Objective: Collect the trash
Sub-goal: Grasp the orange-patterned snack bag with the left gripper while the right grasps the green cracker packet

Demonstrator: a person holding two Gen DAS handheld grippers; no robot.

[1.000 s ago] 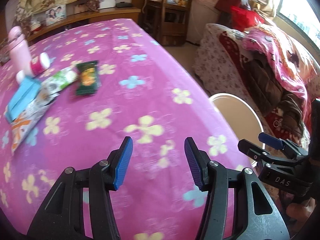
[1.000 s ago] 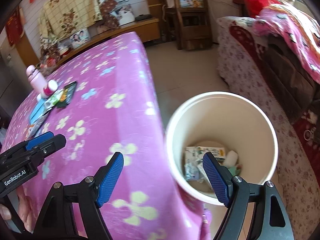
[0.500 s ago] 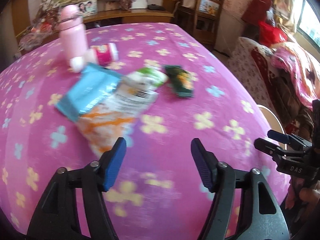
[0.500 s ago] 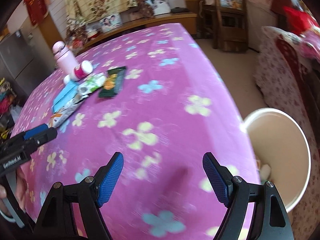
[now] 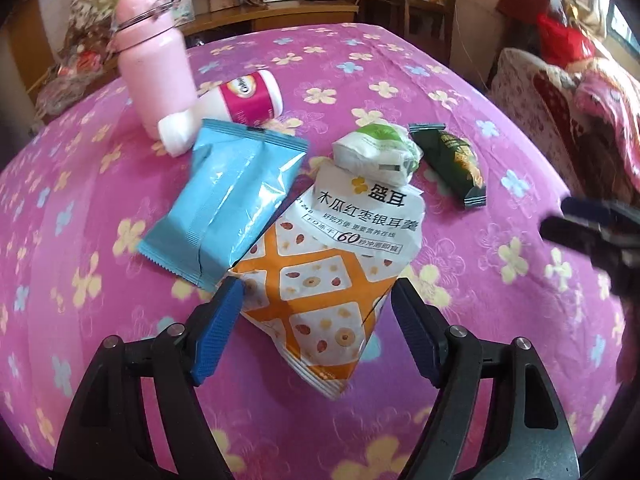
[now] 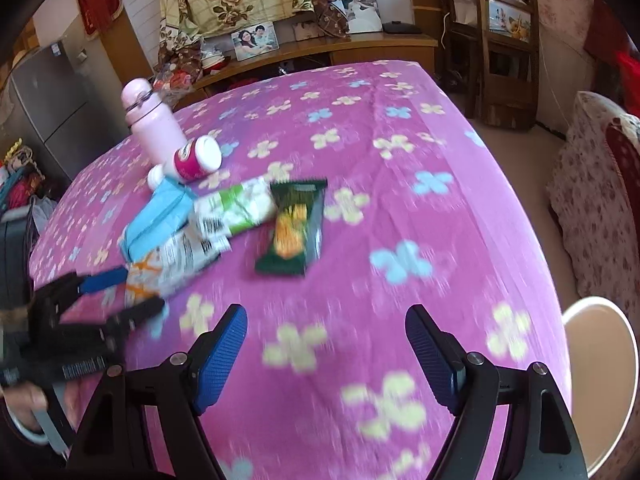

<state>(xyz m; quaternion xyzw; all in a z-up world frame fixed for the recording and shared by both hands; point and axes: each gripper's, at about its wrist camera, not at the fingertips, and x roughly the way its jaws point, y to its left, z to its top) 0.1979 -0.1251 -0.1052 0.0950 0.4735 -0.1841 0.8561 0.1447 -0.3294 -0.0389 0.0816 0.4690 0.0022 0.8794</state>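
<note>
From the left wrist, my left gripper (image 5: 316, 320) is opening, its jaws either side of the orange pouch (image 5: 320, 284), not pressing it. This pouch looks light, crinkly and slippery; I would pinch its near sealed edge. From the right wrist, my right gripper (image 6: 326, 354) stands wide and empty, well to the right of the pouch.

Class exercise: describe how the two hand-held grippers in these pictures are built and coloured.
Both look alike: the left hand-held gripper and right hand-held gripper have black, open-framed triangular arms joined by silver pins, each tipped with a blue ribbed pad. The left one's side bears small white lettering, too blurred to read.

"60" on orange-and-white pouch (image 5: 320, 276)
</note>
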